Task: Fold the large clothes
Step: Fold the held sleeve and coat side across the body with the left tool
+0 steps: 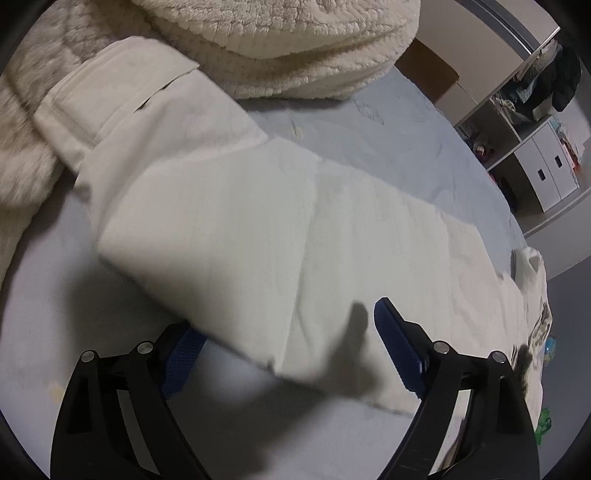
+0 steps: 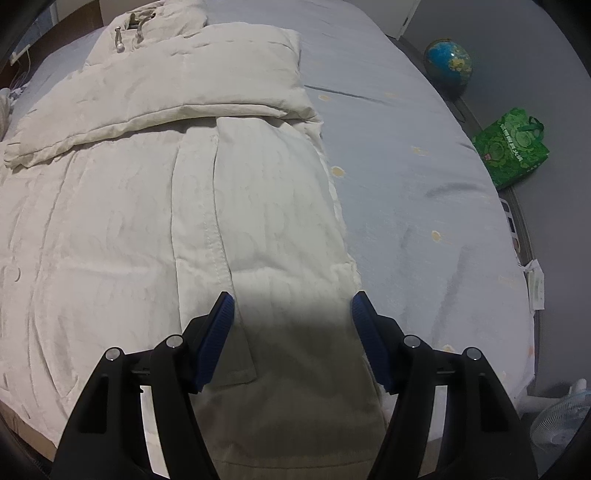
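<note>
So the bed (image 2: 406,155) with its pale blue sheet fills pretty much both views, and the big cream padded coat (image 2: 155,206) is spread flat on it, covering the left and centre of the right wrist view. One sleeve (image 2: 177,92) is folded across the chest around 11 o'clock, with the hood drawstring toggles (image 2: 127,35) up near 12.

In the left wrist view the coat's sleeve (image 1: 207,221) lies at a slant across the sheet, cuff (image 1: 92,110) up at 10 o'clock, and a fluffy cream blanket (image 1: 295,48) is piled at 12. A shelf unit (image 1: 532,140) sits over at 2 o'clock.

On the floor in the right wrist view: green gift bag (image 2: 511,147) at 2 o'clock, small globe (image 2: 447,61) at 1, and a white fan (image 2: 561,421) at 4.

The right gripper (image 2: 293,306) is spread wide, hovering over the coat's lower front, gripping nothing. The left gripper (image 1: 284,325) is wide too, its left finger tucked under the sleeve's edge, not clamped.
</note>
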`<state>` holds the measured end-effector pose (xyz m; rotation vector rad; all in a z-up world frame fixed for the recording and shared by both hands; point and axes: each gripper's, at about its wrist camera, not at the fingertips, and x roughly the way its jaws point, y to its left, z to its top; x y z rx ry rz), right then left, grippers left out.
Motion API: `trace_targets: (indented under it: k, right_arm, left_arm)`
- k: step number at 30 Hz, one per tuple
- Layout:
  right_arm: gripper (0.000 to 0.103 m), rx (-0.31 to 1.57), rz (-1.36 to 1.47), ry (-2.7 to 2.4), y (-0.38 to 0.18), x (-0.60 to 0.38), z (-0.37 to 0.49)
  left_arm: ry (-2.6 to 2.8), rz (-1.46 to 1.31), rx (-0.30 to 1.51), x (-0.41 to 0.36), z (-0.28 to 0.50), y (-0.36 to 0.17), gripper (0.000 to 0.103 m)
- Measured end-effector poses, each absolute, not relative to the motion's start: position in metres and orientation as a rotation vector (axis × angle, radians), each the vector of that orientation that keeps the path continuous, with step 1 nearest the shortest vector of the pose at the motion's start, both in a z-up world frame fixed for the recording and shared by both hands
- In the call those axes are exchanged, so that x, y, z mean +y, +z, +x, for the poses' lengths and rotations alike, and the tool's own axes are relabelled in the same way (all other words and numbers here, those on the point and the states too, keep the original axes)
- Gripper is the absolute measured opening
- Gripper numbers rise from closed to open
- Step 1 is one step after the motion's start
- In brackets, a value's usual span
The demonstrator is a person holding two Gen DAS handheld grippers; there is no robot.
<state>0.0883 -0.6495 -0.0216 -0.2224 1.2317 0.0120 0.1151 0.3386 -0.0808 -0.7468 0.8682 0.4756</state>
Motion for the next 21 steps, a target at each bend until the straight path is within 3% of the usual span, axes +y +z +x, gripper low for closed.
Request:
trace_targets:
  k: [3, 4, 5, 8, 11, 21]
  right_arm:
    - [0.063, 1.24, -0.22, -0.002, -0.022, -0.648, 0.088]
    - [0.063, 1.242, -0.22, -0.009, -0.023, -0.649, 0.088]
    - [0.063, 1.244, -0.22, -0.015, -0.023, -0.649, 0.089]
    - [0.063, 1.25, -0.219, -0.027, -0.025, -0.65, 0.091]
    - [0.063, 1.254, -0.216, -0.031, -0.025, -0.652, 0.094]
    - [0.063, 1.241, -0.151, -0.014, -0.024, -0.664, 0.095]
  left_arm:
    - [0.493, -0.723, 0.862, 0.346, 0.118, -0.081, 0.07]
    - [0.498, -0.724, 0.857, 0.349, 0.118, -0.081, 0.061]
    - [0.5, -0.728, 0.852, 0.352, 0.118, -0.081, 0.045]
    - [0.478, -0.761, 0.838, 0.364, 0.113, -0.081, 0.019]
    - [0.464, -0.7, 0.825, 0.359, 0.113, -0.073, 0.009]
    - [0.417, -0.592, 0.69, 0.333, 0.115, -0.006, 0.006]
